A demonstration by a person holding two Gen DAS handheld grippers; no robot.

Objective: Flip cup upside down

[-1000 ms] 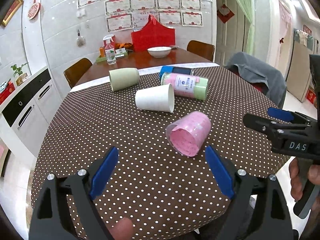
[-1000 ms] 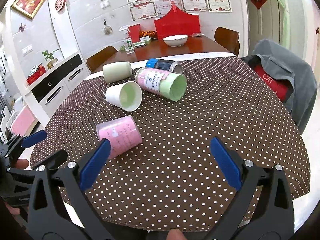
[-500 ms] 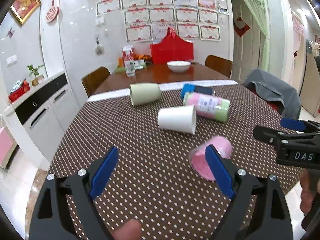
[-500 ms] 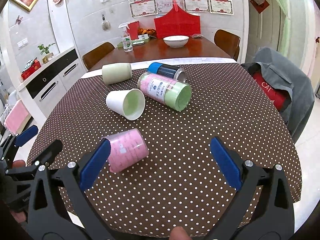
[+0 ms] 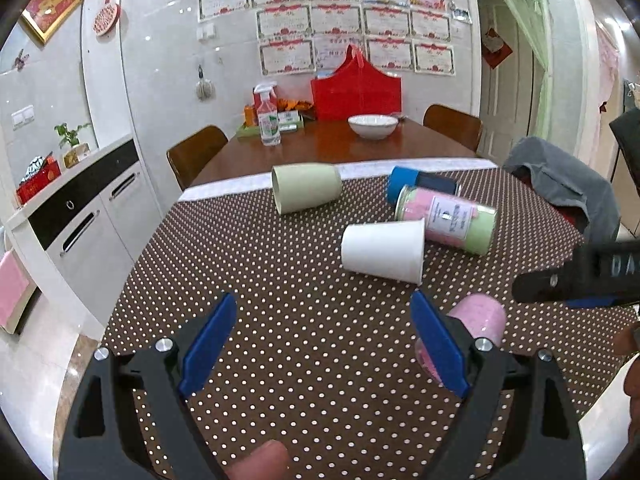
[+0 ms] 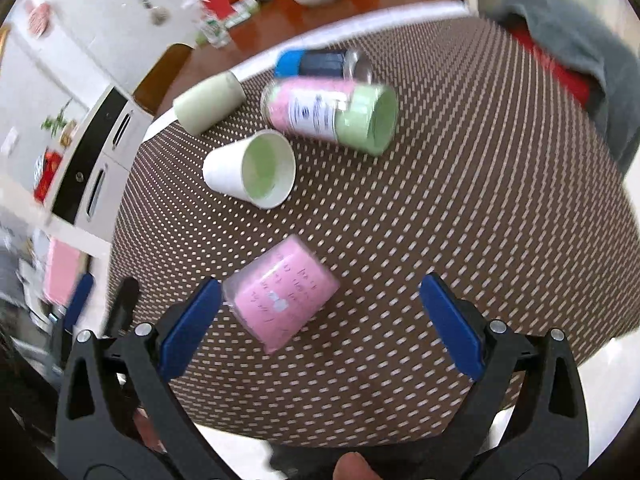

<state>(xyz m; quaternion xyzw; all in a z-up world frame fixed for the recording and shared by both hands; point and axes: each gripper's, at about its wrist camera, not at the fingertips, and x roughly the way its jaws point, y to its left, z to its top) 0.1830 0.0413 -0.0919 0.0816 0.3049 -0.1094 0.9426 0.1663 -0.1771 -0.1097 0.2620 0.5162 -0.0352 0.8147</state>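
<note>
A pink cup (image 6: 282, 294) lies on its side on the dotted brown tablecloth (image 6: 460, 208), near the front edge. In the left wrist view the pink cup (image 5: 476, 326) is partly hidden behind my right finger. My right gripper (image 6: 320, 322) is open, raised above the table, with the cup just ahead of its left finger. My left gripper (image 5: 324, 346) is open and empty, to the left of the cup. The right gripper's body (image 5: 580, 276) shows at the right edge of the left wrist view.
A white paper cup (image 6: 252, 172), a pale green cup (image 6: 208, 102), a pink-and-green jar (image 6: 332, 114) and a blue-capped bottle (image 6: 320, 62) lie on their sides farther back. A grey jacket (image 5: 568, 188) hangs on a chair at right. A white cabinet (image 5: 80, 224) stands left.
The right gripper has risen and tilted down over the pink cup, its view blurred. The left gripper has drawn back to the left, so the cup now sits behind its right finger.
</note>
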